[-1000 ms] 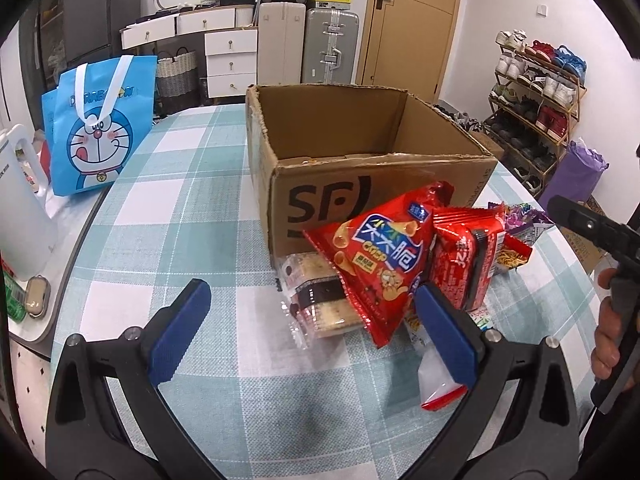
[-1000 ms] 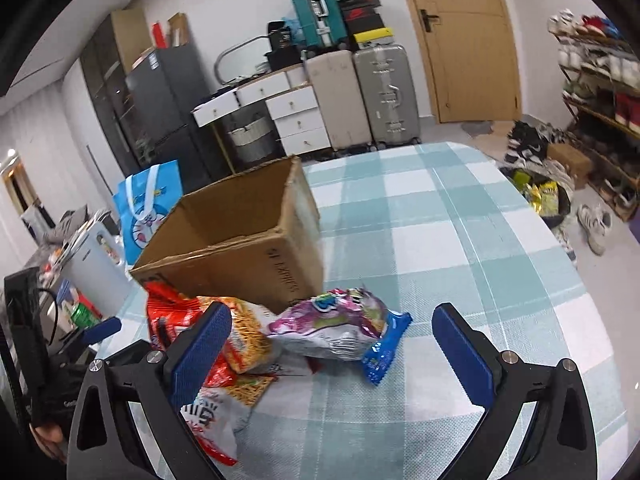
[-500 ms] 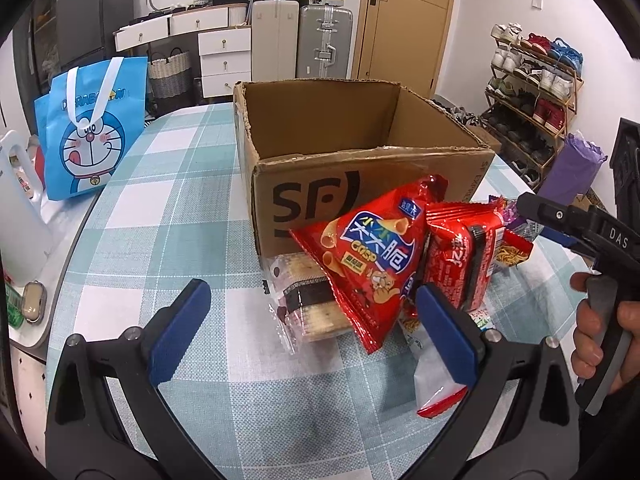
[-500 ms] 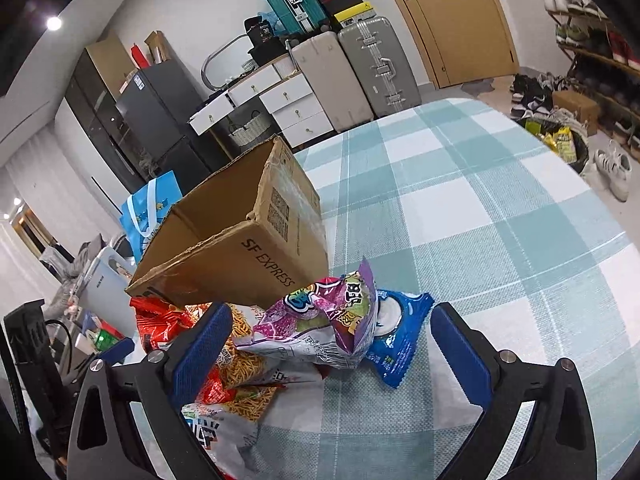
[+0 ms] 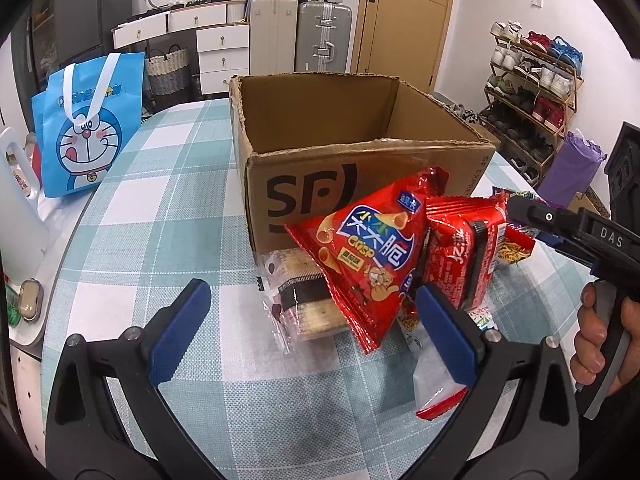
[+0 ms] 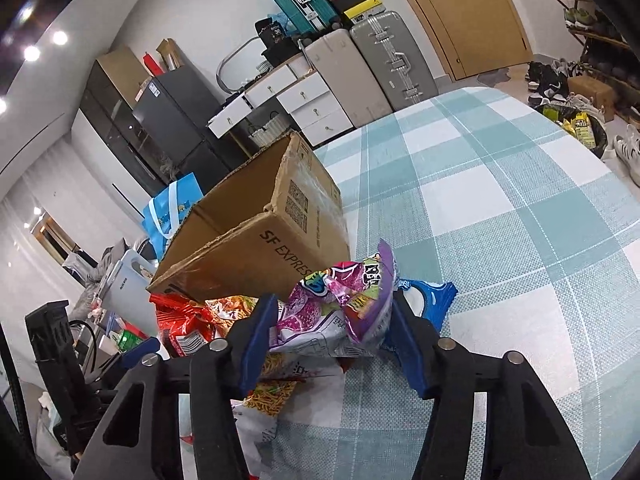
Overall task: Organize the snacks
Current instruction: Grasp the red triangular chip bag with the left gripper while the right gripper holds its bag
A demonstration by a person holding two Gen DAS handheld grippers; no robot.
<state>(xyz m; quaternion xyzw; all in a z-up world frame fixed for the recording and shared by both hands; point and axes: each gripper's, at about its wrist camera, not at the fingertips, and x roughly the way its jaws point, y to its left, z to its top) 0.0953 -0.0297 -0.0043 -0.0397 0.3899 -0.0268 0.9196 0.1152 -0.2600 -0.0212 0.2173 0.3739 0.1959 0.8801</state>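
Snacks sit in a heap on the checked table (image 5: pixel 168 216), against the front of the open box (image 5: pixel 320 184). Left to right in the left wrist view: blue bag (image 5: pixel 86 120) at far table edge, left gripper (image 5: pixel 308 320) hovering with jaws spread wide and nothing between them, cracker pack (image 5: pixel 304 300) flat on the cloth, red chip bag (image 5: pixel 368 256) leaning on the box, red noodle pack (image 5: pixel 456 256) just beside it, then a hand (image 5: pixel 600 336) on the other tool's handle. Right wrist view: right gripper (image 6: pixel 328 332) has just been closing, pads now pinching the purple bag (image 6: pixel 340 304) on top of the heap; blue pack (image 6: pixel 430 300) touching behind it.
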